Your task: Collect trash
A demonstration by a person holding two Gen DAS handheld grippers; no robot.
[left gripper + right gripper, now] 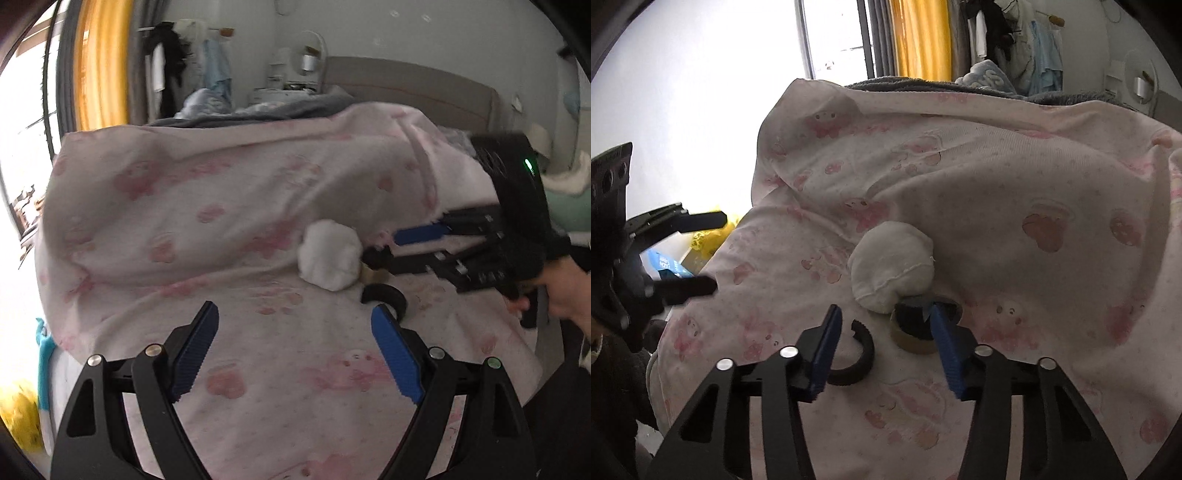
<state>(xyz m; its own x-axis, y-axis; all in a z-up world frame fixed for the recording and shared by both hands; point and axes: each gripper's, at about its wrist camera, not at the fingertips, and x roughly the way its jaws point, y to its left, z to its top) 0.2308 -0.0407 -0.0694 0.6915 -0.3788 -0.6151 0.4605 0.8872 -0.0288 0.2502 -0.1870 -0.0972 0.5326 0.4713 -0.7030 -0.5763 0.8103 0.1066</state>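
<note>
A white crumpled wad [330, 256] lies on the pink-patterned blanket [221, 206]; it also shows in the right wrist view [891, 266]. Beside it are a small tape roll [913, 332] and a broken black plastic ring [855, 357], which also shows in the left wrist view [386, 296]. My right gripper [886, 319] is open, low over the ring and the roll, just short of the wad. In the left wrist view it comes in from the right [384, 244]. My left gripper [293, 317] is open and empty, hovering over the blanket in front of the wad.
The bed has a grey headboard [413, 88] and a grey blanket [258, 109] at the back. Yellow curtains [101, 62] and a bright window are at the left. A yellow bag [709, 232] and a blue box [666, 264] lie beyond the bed's edge.
</note>
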